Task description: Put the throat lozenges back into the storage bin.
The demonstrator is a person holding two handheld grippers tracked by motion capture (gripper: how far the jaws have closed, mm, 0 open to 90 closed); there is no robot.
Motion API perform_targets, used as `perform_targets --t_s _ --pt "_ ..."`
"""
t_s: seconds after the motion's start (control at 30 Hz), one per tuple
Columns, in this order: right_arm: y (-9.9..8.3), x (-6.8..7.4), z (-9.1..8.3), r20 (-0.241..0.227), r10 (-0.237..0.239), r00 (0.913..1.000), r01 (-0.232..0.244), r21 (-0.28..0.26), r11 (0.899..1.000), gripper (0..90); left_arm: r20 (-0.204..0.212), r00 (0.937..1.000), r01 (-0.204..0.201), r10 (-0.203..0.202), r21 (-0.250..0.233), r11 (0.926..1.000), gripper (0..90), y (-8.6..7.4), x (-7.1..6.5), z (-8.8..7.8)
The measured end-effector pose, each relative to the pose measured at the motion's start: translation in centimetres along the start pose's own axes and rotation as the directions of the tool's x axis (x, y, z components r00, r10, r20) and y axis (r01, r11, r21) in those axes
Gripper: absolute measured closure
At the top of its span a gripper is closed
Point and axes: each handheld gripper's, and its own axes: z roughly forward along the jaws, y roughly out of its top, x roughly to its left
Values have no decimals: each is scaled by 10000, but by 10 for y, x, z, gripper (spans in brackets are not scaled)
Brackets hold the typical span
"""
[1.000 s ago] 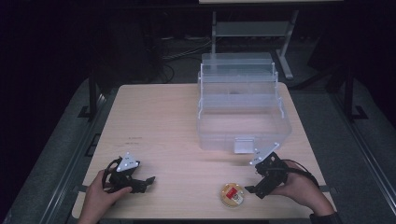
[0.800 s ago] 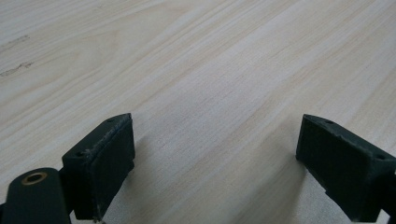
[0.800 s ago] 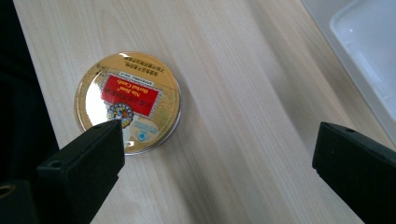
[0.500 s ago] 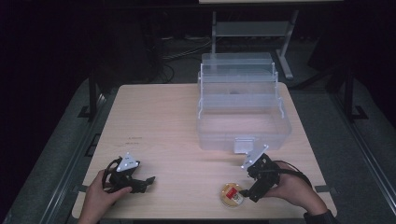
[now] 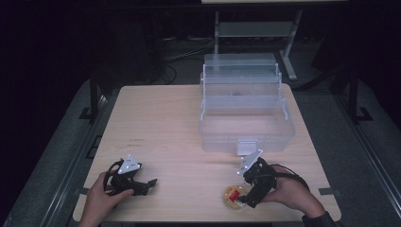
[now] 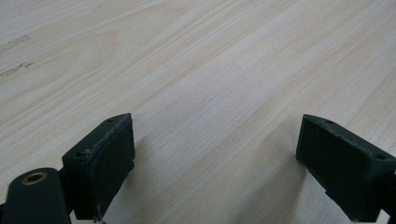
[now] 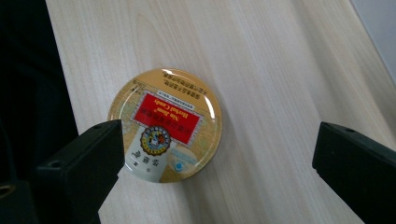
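High view: round tin [image 5: 235, 197] lies near the table's [image 5: 165, 127] front edge, right gripper [image 5: 247, 198] over it; clear toolbox [image 5: 246, 118] stands behind, apart.
Left gripper view: left gripper [image 6: 212, 163] spread wide over bare wood.
Right gripper view: jaws gaping; tin partly behind one jaw, table edge just beyond.

The round tin [image 7: 165, 125] is golden yellow with a red label band and a small crest. The table [image 5: 165, 127] is pale wood grain; the far storage box [image 5: 243, 106] is clear, frosted plastic.
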Motion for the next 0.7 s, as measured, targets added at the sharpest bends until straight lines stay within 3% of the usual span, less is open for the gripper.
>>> perform_targets --t_s 0.7 --pt "13 14 21 -512 -519 9973 545 504 9972 19 0 10000 -1 1 1 10000 107 0 0 0"
